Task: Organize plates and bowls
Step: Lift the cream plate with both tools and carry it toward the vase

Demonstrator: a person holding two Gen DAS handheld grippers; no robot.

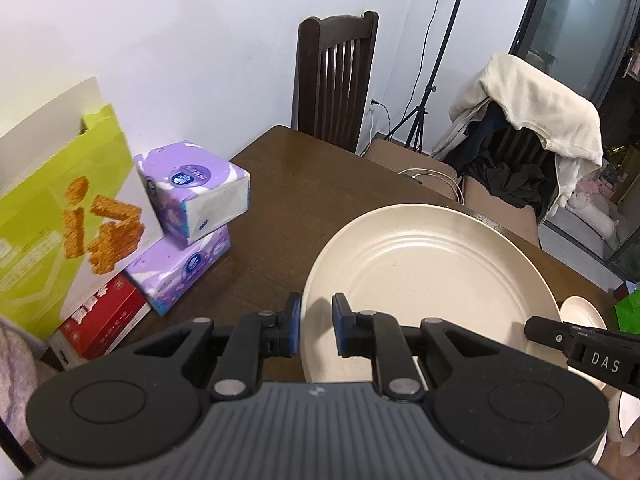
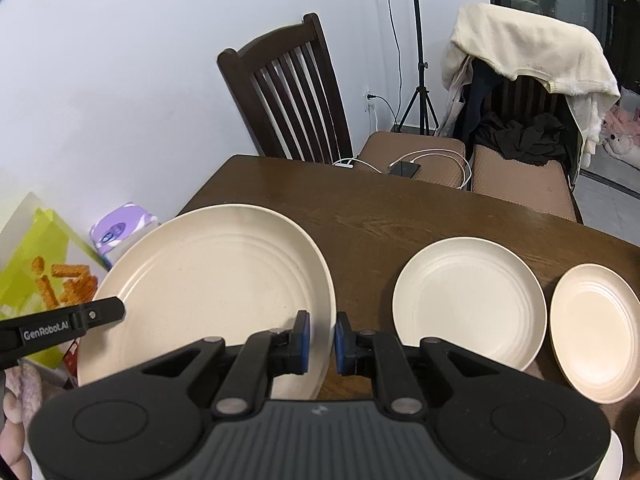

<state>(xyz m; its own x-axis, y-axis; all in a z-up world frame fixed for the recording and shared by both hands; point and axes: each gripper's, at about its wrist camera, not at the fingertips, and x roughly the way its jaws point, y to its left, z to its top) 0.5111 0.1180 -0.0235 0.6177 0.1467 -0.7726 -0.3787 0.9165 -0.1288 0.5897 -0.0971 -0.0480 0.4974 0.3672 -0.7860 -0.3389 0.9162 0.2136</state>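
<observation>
Gripping large plate (image 1: 432, 264), tilted | left gripper (image 1: 316, 326) fingers pinch its left rim | right gripper (image 2: 322, 342) pinches right rim | two small plates (image 2: 470, 304) empty, right of fingers

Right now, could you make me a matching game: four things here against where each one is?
1 large plate
2 medium plate
3 tissue packs
4 cream garment

A draped over a chair
B flat on the table
C rim pinched between fingers
D stacked beside the green box

Pairs: 1-C, 2-B, 3-D, 4-A
</observation>
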